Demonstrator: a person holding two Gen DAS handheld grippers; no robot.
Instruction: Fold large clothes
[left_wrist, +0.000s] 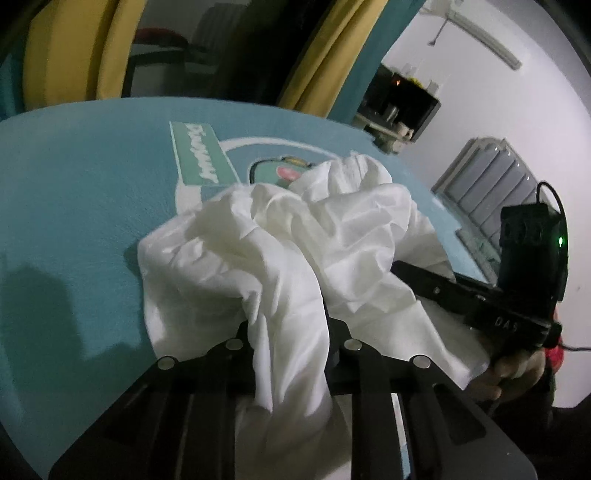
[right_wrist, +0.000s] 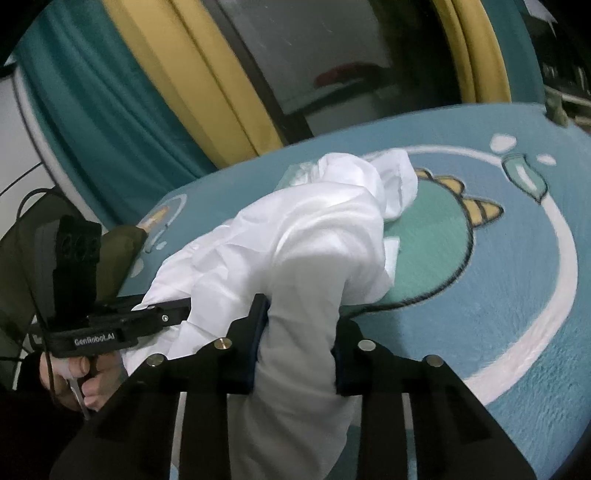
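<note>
Two black hand-held grippers, each held pistol-style in a person's bare fist, grip one crumpled white garment (left_wrist: 295, 243) over a teal carpet printed with a cartoon dinosaur inside a white ring (right_wrist: 509, 295). The left hand-held gripper (left_wrist: 291, 332) has a hanging fold of the white fabric pinched between its two fingers, the cloth running down through the gap toward the camera. The right hand-held gripper (right_wrist: 299, 332) is clamped on a thicker bunched roll of the same garment, its blue-padded fingers (right_wrist: 258, 332) pressing in from both sides. In the left wrist view, the right tool reaches in from the right, level with the fabric, its handle wrapped by the person's right hand (left_wrist: 517, 369). In the right wrist view, the left tool comes in from the left, its tip touching the garment's edge, with the left hand (right_wrist: 85, 373) curled round the grip below it. The rest of the garment lies heaped on the carpet just ahead of both sets of fingers, a hood-like fold farthest out. Bare carpet spreads wide to the right of the right tool and to the left of the left tool; beyond the heap the carpet's far edge meets hanging yellow and teal curtains (right_wrist: 177, 85). A white wall with a louvred window (left_wrist: 487, 177) stands off to the right of the left tool.
</note>
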